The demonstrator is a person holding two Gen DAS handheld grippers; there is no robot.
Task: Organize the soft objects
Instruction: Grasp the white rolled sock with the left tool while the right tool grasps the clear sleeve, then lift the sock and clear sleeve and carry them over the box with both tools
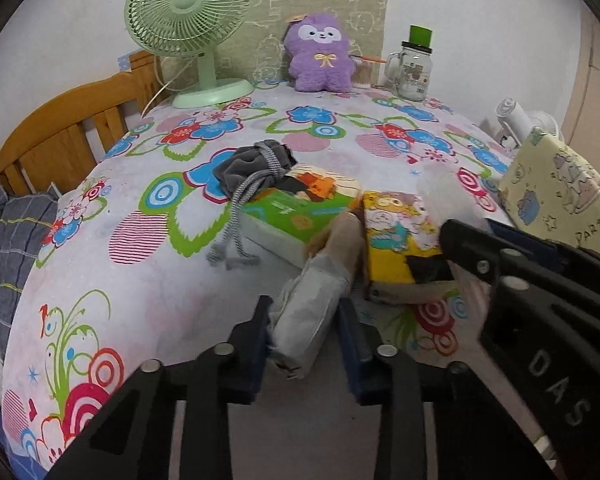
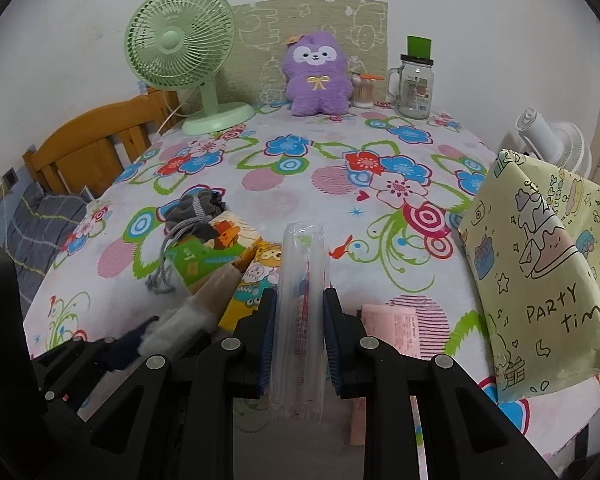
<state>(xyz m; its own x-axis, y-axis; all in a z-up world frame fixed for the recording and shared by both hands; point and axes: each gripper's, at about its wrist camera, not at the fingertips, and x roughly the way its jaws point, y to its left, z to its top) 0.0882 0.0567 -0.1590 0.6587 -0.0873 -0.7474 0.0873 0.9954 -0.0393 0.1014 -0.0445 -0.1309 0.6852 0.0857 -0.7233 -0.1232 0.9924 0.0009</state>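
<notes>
My left gripper (image 1: 304, 312) is shut on a grey and beige soft bundle (image 1: 316, 308), held just above the table near its front; it also shows in the right wrist view (image 2: 196, 312). My right gripper (image 2: 300, 312) is shut on a clear inflated plastic pack (image 2: 302, 280), held upright. A yellow cartoon tissue pack (image 1: 400, 236) and a green tissue pack (image 1: 300, 204) lie mid-table. A grey drawstring pouch (image 1: 256, 164) rests on the green pack. A yellow "party time" paper bag (image 2: 540, 276) stands at the right. A purple plush toy (image 1: 320, 54) sits at the back.
A green desk fan (image 1: 188, 20) stands back left. A glass jar mug (image 1: 414, 68) and a cotton swab holder (image 2: 364, 90) stand back right. A pink packet (image 2: 396, 320) lies near the front. A wooden bed frame (image 1: 64, 136) is left; a white fan (image 2: 556, 140) right.
</notes>
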